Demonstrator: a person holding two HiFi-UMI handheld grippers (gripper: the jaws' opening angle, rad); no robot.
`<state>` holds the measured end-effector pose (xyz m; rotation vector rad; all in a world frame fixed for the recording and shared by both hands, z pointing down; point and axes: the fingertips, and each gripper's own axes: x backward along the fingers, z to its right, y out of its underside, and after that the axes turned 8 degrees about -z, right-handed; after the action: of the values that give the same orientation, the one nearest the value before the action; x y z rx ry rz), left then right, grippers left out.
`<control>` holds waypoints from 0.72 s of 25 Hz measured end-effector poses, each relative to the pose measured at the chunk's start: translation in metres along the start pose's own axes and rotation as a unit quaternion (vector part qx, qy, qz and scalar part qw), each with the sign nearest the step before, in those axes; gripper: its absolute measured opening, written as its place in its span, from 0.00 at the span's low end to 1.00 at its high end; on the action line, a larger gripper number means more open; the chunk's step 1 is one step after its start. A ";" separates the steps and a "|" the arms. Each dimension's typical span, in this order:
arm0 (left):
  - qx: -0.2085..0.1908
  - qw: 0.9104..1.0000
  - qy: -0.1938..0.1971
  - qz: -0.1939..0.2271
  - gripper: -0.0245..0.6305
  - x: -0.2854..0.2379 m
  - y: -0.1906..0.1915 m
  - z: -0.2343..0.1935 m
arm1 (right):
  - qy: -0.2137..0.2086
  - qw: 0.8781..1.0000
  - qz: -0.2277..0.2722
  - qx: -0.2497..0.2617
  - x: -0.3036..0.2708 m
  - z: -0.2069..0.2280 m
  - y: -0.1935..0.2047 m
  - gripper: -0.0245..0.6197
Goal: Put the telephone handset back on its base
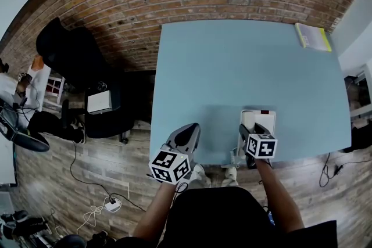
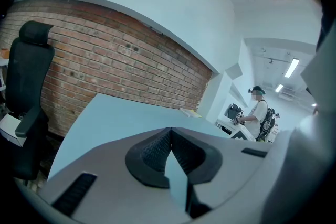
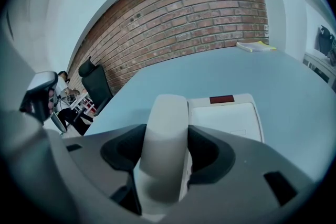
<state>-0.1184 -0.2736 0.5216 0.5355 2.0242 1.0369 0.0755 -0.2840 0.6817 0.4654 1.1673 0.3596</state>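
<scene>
The white telephone base (image 1: 260, 118) sits near the blue table's front edge, right of centre. In the right gripper view the base (image 3: 226, 118) carries a small red label. My right gripper (image 3: 165, 136) is shut on the white handset (image 3: 167, 128), which lies lengthwise over the base's left side; I cannot tell whether it touches the cradle. From the head view the right gripper (image 1: 250, 129) covers the base's near left part. My left gripper (image 1: 187, 132) hovers at the table's front edge, left of the base. Its jaws (image 2: 170, 134) are shut with nothing in them.
A yellow book (image 1: 313, 36) lies at the blue table's (image 1: 232, 67) far right corner. A black office chair (image 1: 75, 52) stands left of the table by the brick wall. A person (image 2: 258, 113) stands far off in the left gripper view.
</scene>
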 end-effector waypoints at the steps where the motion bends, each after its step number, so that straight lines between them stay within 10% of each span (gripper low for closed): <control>1: 0.000 1.000 0.000 -0.001 0.05 0.000 0.001 0.000 | 0.003 1.000 -0.001 0.002 0.000 0.000 0.000 0.41; 18: 0.008 1.000 -0.004 0.000 0.05 0.004 0.004 -0.002 | 0.025 0.999 0.001 0.022 0.000 -0.001 -0.004 0.41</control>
<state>-0.1227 -0.2696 0.5235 0.5461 2.0282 1.0173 0.0746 -0.2875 0.6791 0.4974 1.2256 0.3497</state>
